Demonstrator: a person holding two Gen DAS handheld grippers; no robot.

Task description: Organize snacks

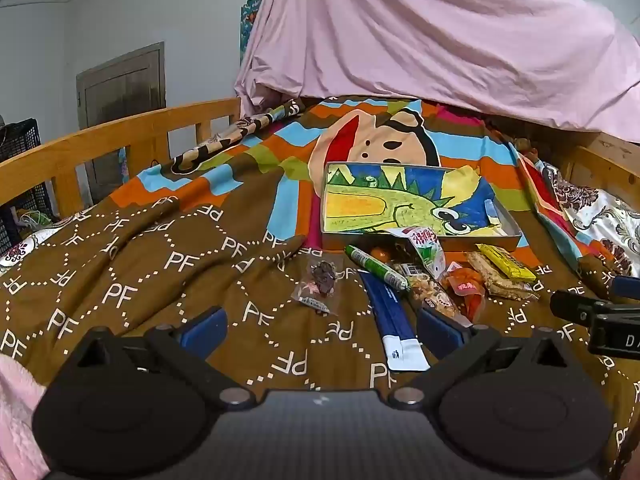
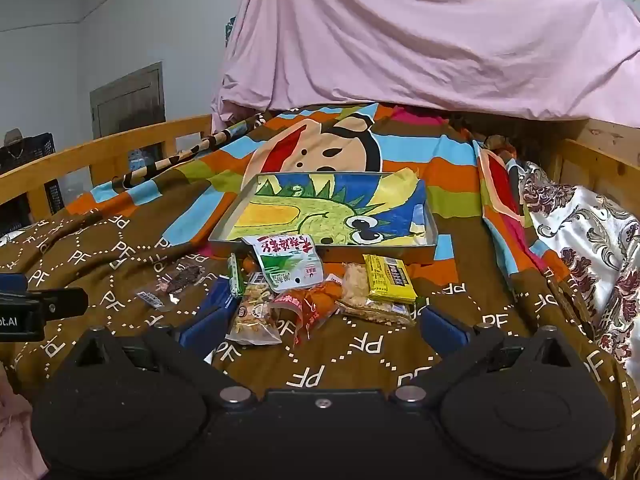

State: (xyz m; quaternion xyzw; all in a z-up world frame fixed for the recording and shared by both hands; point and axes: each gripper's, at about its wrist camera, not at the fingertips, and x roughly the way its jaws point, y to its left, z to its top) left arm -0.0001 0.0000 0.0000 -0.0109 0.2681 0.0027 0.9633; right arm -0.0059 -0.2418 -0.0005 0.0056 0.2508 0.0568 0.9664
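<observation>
A pile of snack packets lies on the brown blanket in front of a shallow tray (image 1: 509, 216) lined with a dragon drawing. In the left wrist view I see a dark plum packet (image 1: 318, 280), a green tube (image 1: 376, 266), a long blue packet (image 1: 394, 320), a white-green packet (image 1: 426, 246), an orange packet (image 1: 466, 286) and a yellow packet (image 1: 506, 262). My left gripper (image 1: 322, 330) hangs open just short of the plum packet. My right gripper (image 2: 323, 327) is open too, near the orange packet (image 2: 308, 308), a clear mixed packet (image 2: 254, 316) and the yellow packet (image 2: 390, 280). Neither holds anything.
A wooden bed rail (image 1: 120, 136) runs along the left and a wooden board (image 2: 592, 160) along the right. Pink fabric (image 1: 440, 40) hangs over the far end. A floral quilt (image 2: 580, 232) is bunched at the right. Dark crates (image 1: 20, 140) stand beyond the rail.
</observation>
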